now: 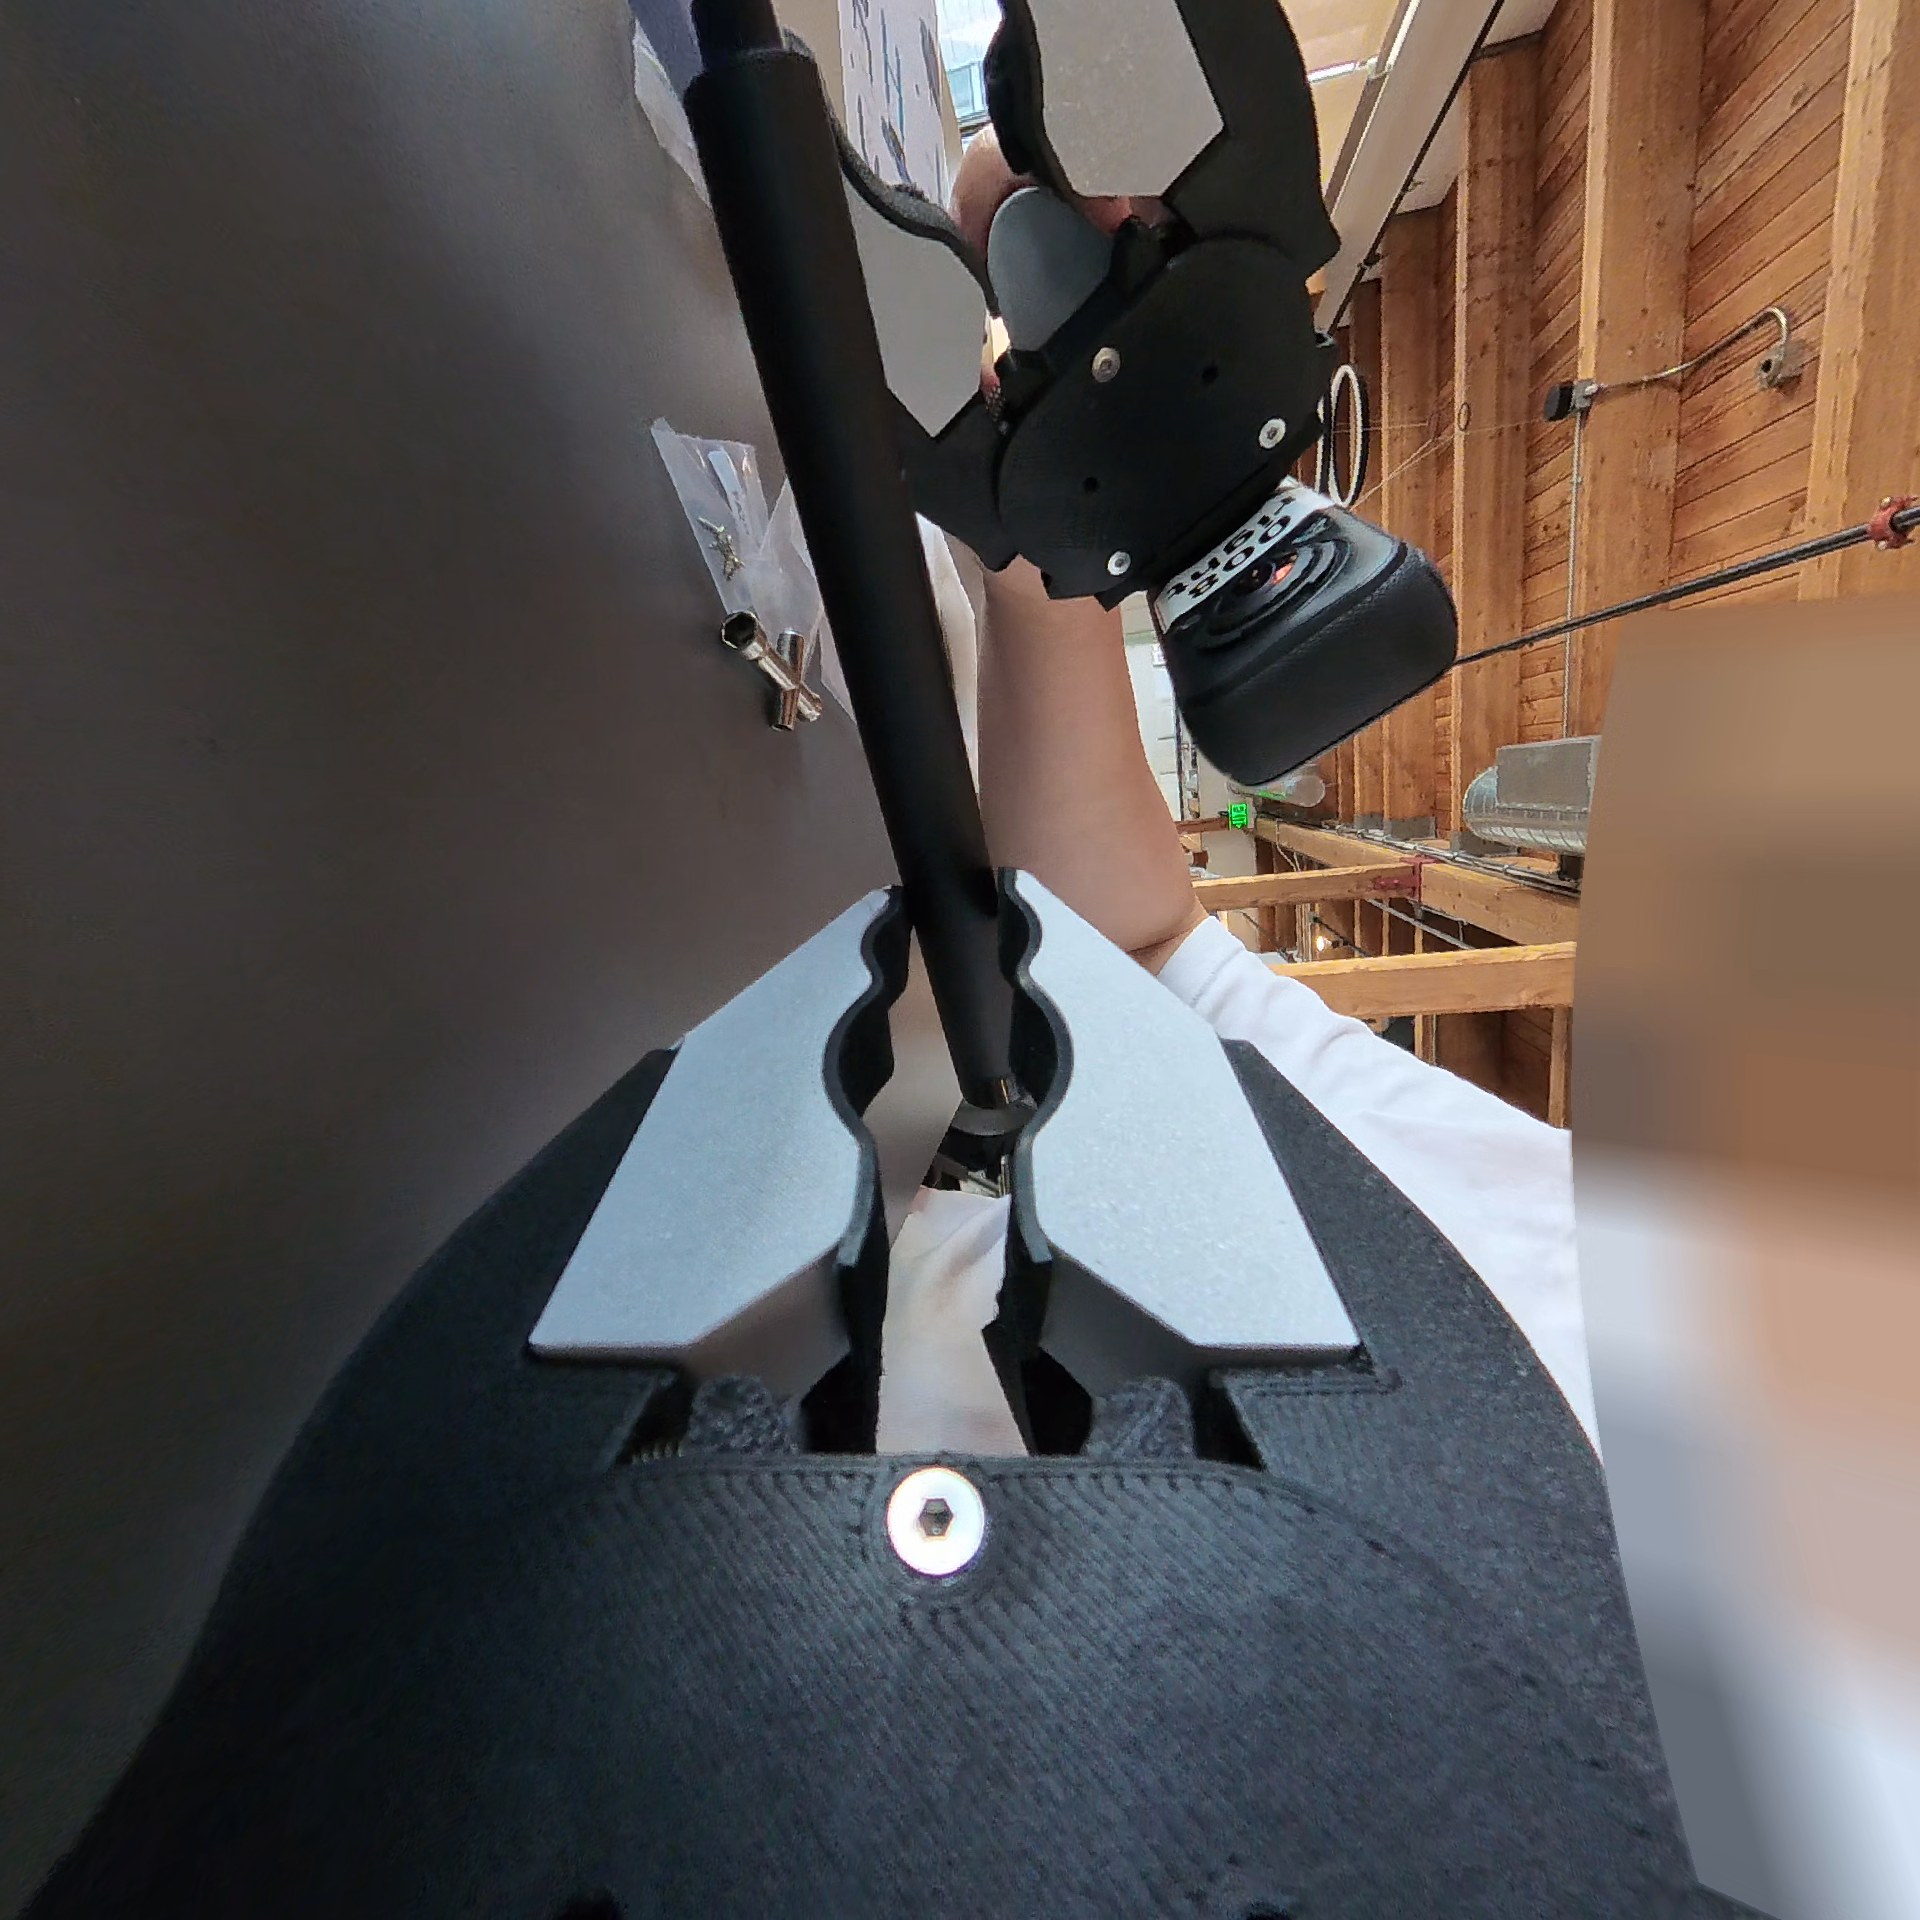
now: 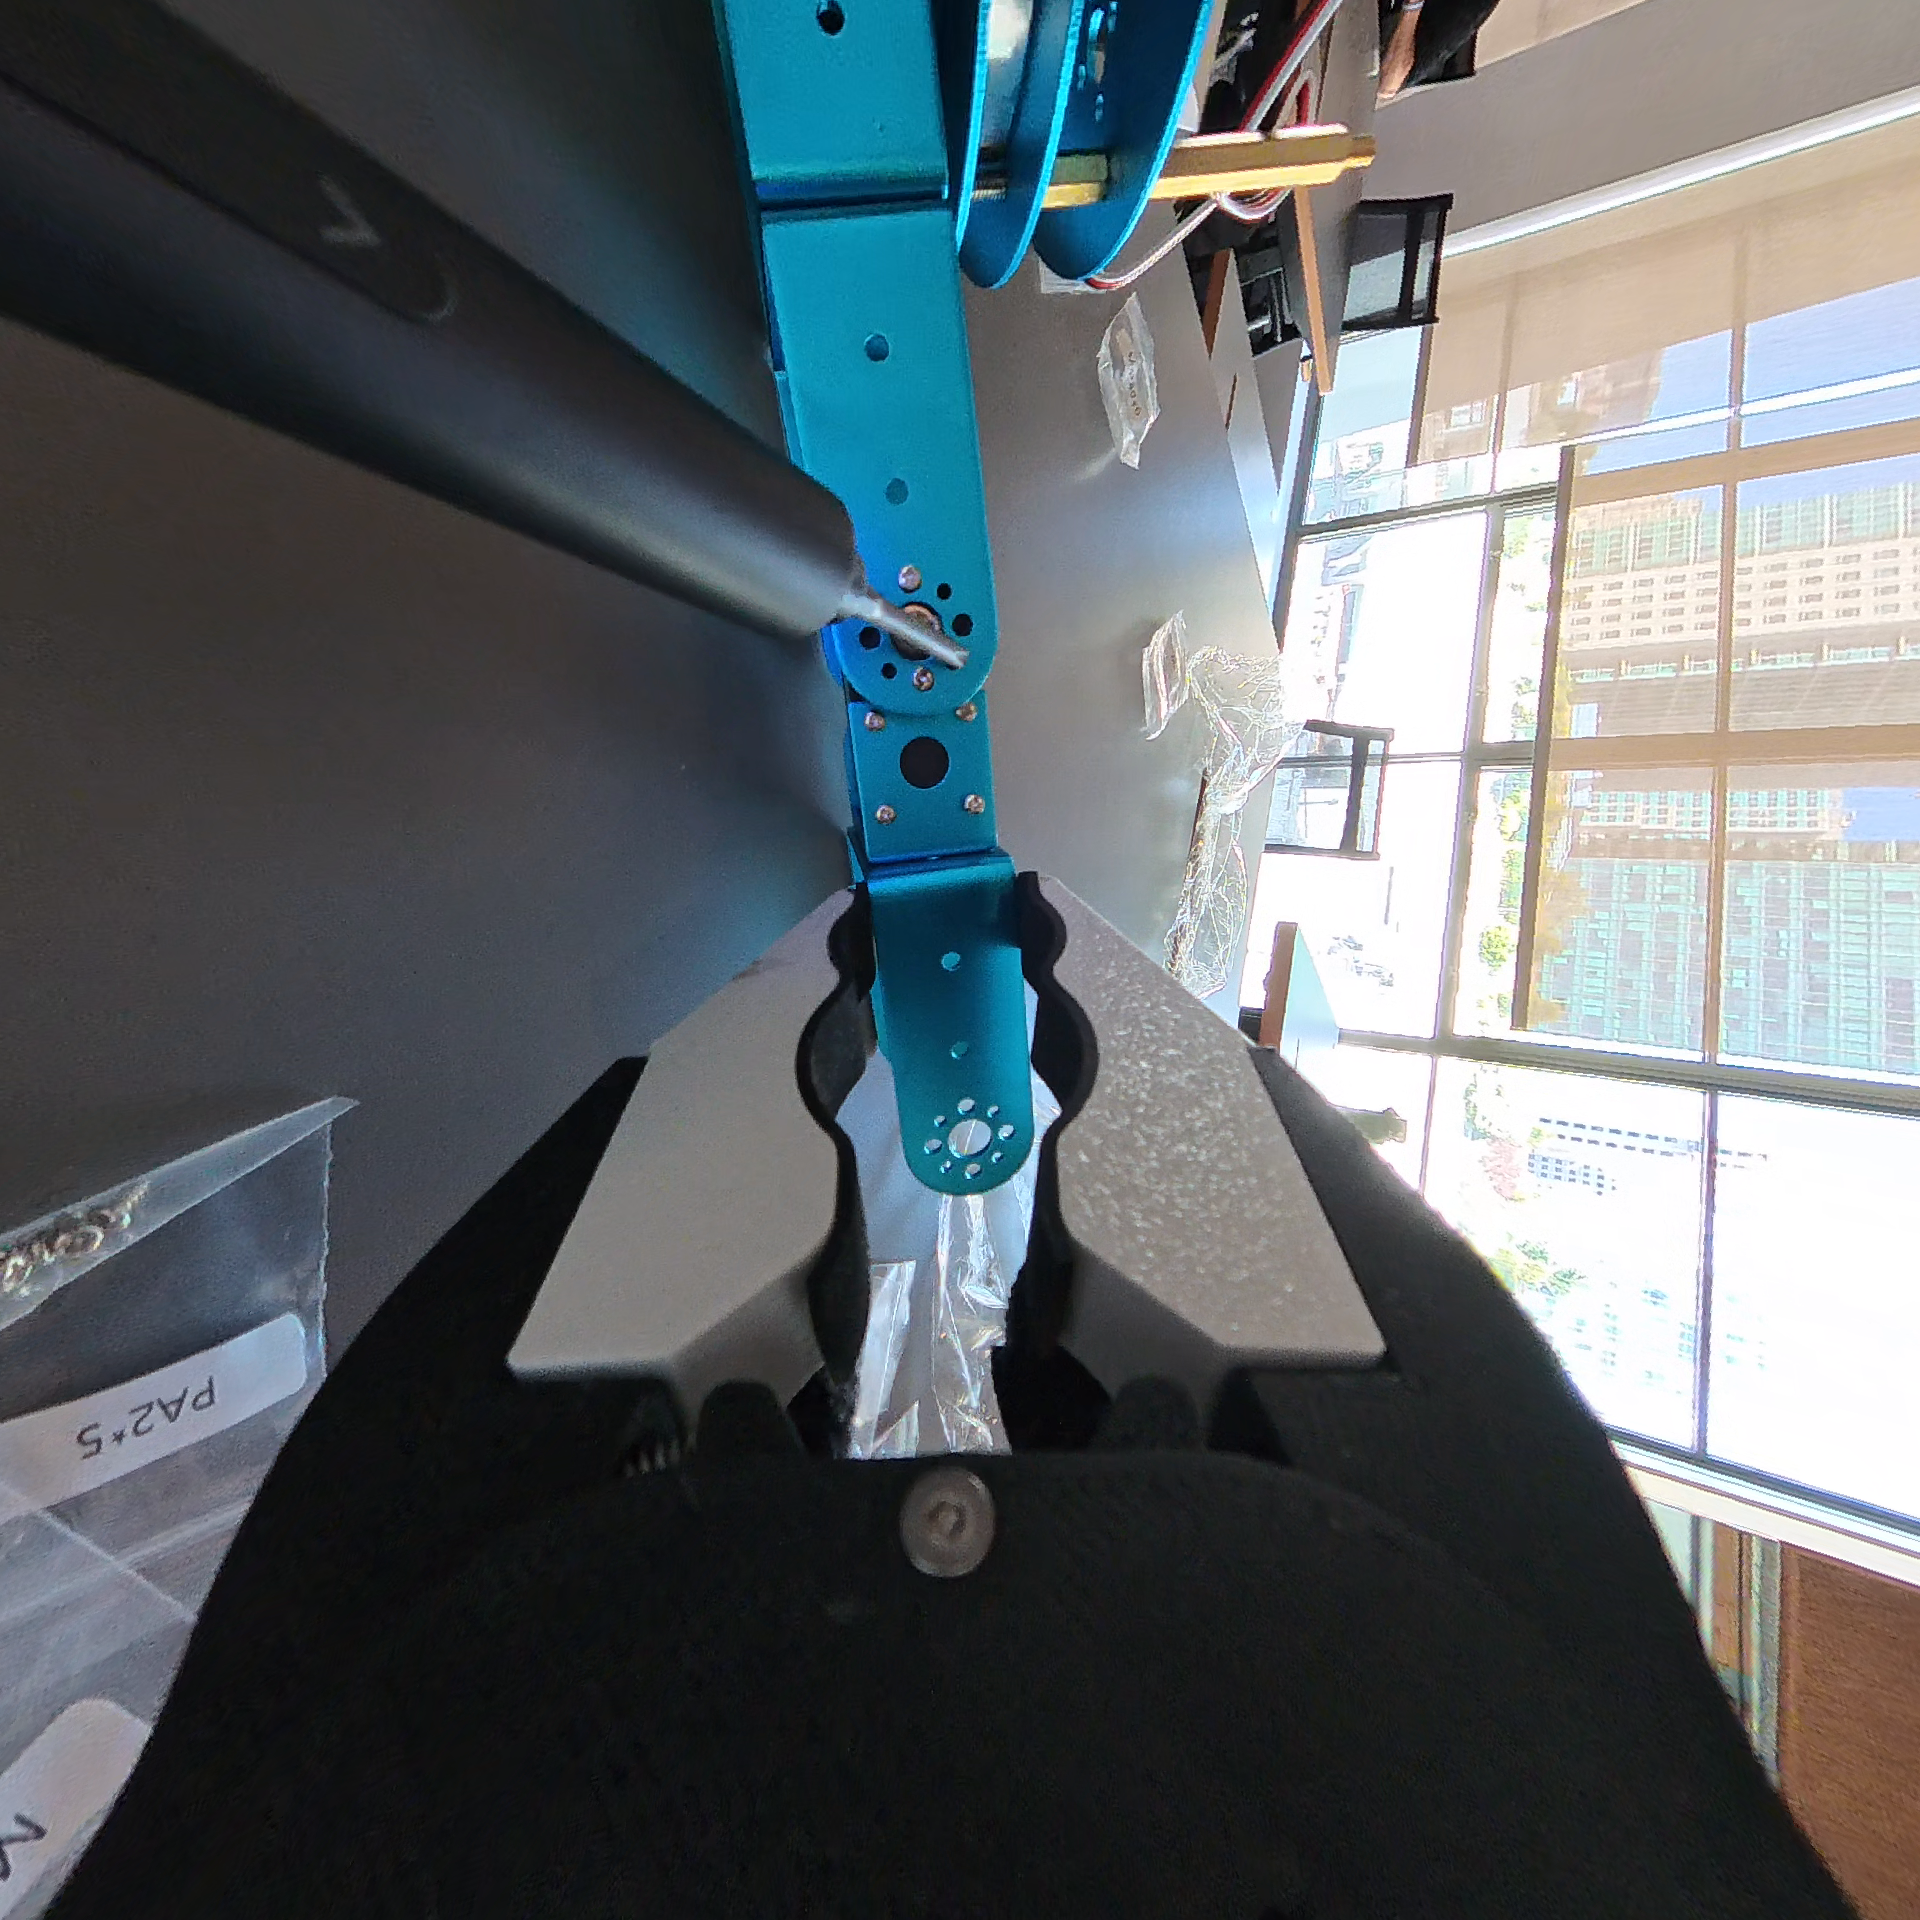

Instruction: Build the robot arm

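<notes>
- The grey table stands to the left of both sets of jaws in these turned views, with loose parts lying on it.
- The blue bracket arm runs straight ahead from the right gripper. The jaws are clamped on the flanks of its lower link, and its rounded, holed end sits between them.
- The screwdriver is pinched in the left gripper by the near end of its black handle, close to the jaw tips. The long handle slants up and away, so the hold looks short for its length.
- The screwdriver's tip rests on the round hub of the joint, ahead of the right jaws. Which screw it meets I cannot tell.
- A labelled plastic bag lies left of the right jaws, and a bag of screws lies ahead-left of the left jaws.
- A small cross-shaped metal wrench lies just beside that bag.
</notes>
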Demonstrator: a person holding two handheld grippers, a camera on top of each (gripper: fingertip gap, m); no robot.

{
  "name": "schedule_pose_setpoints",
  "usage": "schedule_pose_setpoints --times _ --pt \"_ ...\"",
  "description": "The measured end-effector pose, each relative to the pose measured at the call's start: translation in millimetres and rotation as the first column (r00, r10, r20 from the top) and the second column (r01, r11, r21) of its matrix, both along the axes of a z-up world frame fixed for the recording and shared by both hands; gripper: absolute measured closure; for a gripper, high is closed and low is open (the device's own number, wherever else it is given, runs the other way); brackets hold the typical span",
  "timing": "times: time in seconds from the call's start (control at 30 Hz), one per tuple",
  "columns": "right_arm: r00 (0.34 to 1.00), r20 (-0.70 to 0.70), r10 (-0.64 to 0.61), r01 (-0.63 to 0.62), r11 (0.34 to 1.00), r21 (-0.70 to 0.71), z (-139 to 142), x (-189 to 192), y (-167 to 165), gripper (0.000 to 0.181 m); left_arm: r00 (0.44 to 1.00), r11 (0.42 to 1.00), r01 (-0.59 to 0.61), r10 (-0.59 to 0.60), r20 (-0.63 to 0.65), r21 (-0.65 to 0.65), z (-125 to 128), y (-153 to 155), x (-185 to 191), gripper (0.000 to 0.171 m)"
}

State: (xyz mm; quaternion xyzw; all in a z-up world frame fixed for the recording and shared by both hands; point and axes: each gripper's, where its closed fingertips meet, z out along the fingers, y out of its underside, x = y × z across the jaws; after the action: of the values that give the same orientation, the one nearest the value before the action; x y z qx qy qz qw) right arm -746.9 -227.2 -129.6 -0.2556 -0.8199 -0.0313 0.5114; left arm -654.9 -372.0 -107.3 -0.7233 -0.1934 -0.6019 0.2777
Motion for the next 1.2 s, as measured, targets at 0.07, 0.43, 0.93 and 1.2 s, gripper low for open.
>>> schedule_pose_setpoints --times 0.07,0.43,0.93,1.2 --pt "1.0 -0.006 -0.003 0.003 1.0 -0.012 0 0 0 0.154 1.0 1.0 0.005 -0.005 -0.016 0.002 -1 -1 0 0.156" --pt "0.983 -0.098 -0.157 0.081 0.843 -0.531 30 48 -30 0.128 0.997 0.999 0.006 -0.009 0.081 0.046 21 -13 16 0.156" --pt "0.925 0.31 -0.218 0.157 -0.521 -0.839 36 74 -121 0.117 0.997 0.983 -0.042 0.031 0.068 0.178 19 7 51 0.156" --pt "0.914 0.38 -0.144 0.247 -0.545 -0.801 34 87 -114 0.162 0.988 0.968 -0.116 0.089 0.126 0.222 22 23 85 0.156"
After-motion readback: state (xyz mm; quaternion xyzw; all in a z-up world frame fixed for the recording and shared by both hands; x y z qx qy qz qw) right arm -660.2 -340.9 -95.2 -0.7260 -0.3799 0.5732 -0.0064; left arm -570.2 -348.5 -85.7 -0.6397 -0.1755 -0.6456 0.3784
